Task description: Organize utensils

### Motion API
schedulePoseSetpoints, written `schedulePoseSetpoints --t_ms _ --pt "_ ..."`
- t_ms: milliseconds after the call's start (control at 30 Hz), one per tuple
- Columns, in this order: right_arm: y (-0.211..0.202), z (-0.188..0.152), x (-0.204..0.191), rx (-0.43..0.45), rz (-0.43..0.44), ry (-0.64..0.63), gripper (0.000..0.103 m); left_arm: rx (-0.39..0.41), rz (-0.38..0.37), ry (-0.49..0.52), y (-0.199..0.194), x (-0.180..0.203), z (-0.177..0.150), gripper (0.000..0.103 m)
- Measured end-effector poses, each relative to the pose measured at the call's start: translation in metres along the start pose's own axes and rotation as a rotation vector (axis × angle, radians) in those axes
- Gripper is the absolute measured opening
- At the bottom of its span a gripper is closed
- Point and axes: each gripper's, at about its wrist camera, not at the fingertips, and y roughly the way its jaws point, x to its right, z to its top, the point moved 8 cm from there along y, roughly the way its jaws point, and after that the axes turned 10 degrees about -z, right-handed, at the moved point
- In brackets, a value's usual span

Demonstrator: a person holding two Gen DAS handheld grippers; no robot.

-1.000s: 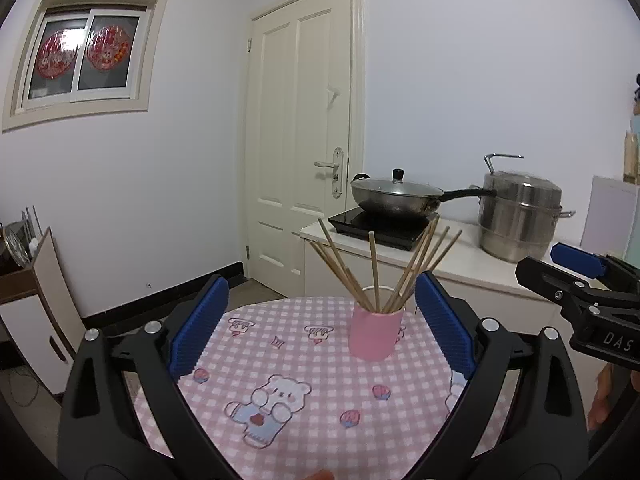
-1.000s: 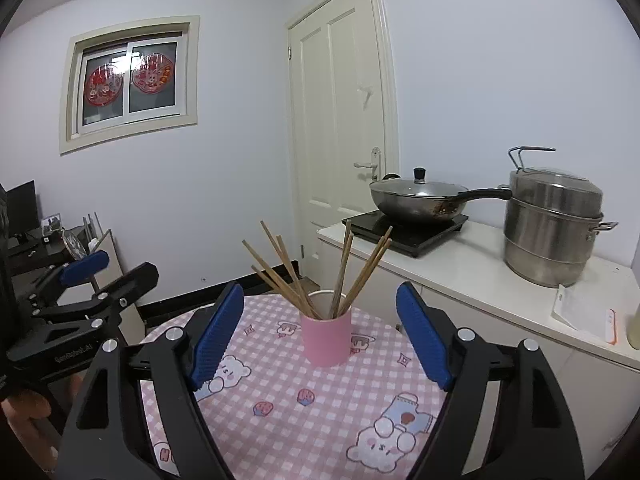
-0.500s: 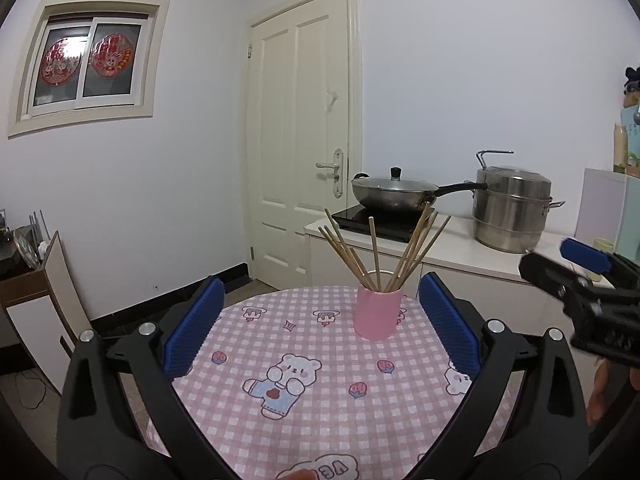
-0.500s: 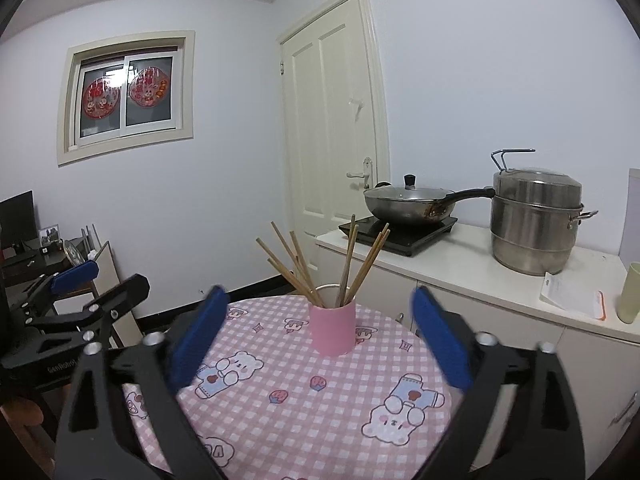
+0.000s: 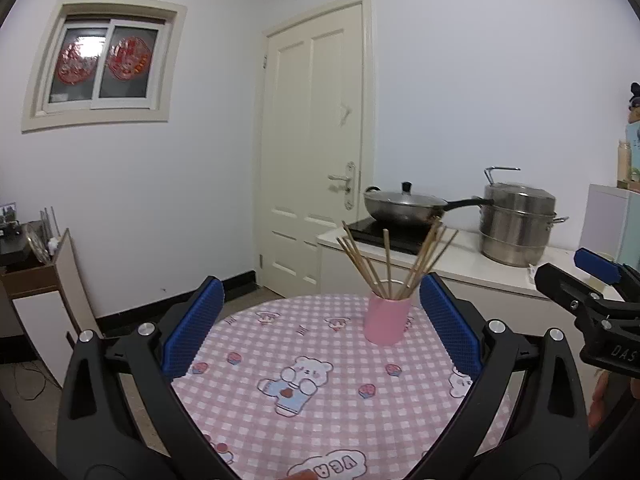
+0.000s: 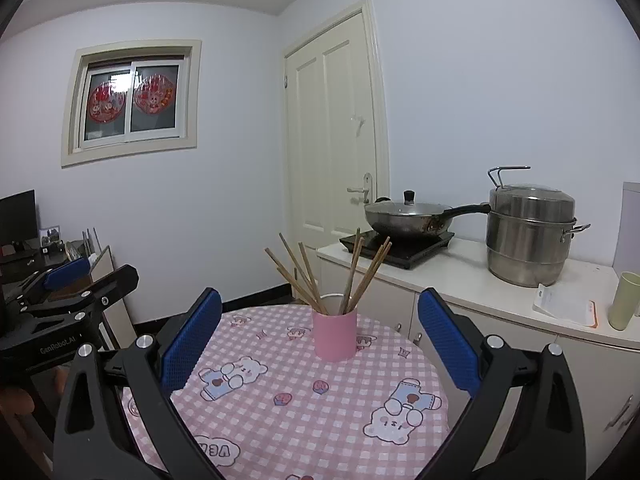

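Item: wooden chopsticks (image 6: pixel 320 276) standing fanned in the pink cylindrical cup (image 6: pixel 334 336) — we hold both grippers (image 5: pixel 320 330) (image 6: pixel 319 332) empty, jaws wide apart, seemingly finished.

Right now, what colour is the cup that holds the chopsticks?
Pink. The cup shows best in the right wrist view.

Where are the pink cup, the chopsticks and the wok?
pink cup (image 6: pixel 334 336), right wrist view, front wall.
chopsticks (image 6: pixel 352 276), right wrist view, one stick's shaft.
wok (image 5: pixel 404 210), left wrist view, bowl's side.
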Motion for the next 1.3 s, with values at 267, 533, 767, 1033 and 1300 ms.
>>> schedulePoseSetpoints --t_ms 267,533,767,1033,1300 --pt "-0.001 0.003 -0.002 0.01 0.001 -0.003 0.095 0.012 0.011 -0.004 -0.002 -0.001 0.001 0.097" --pt "0.005 0.002 -0.002 0.003 -0.016 -0.01 0.095 0.026 0.01 -0.013 0.0 -0.002 0.003 0.097" --pt "0.012 0.001 -0.003 -0.002 -0.024 -0.012 0.095 0.018 0.015 -0.004 0.008 -0.002 0.001 0.097" --pt "0.019 0.002 0.0 0.0 -0.04 -0.011 0.095 0.011 0.017 0.004 0.017 -0.001 0.001 0.097" --pt "0.03 0.002 0.008 0.003 -0.072 -0.008 0.095 -0.001 0.01 0.0 0.031 -0.001 0.001 0.097"
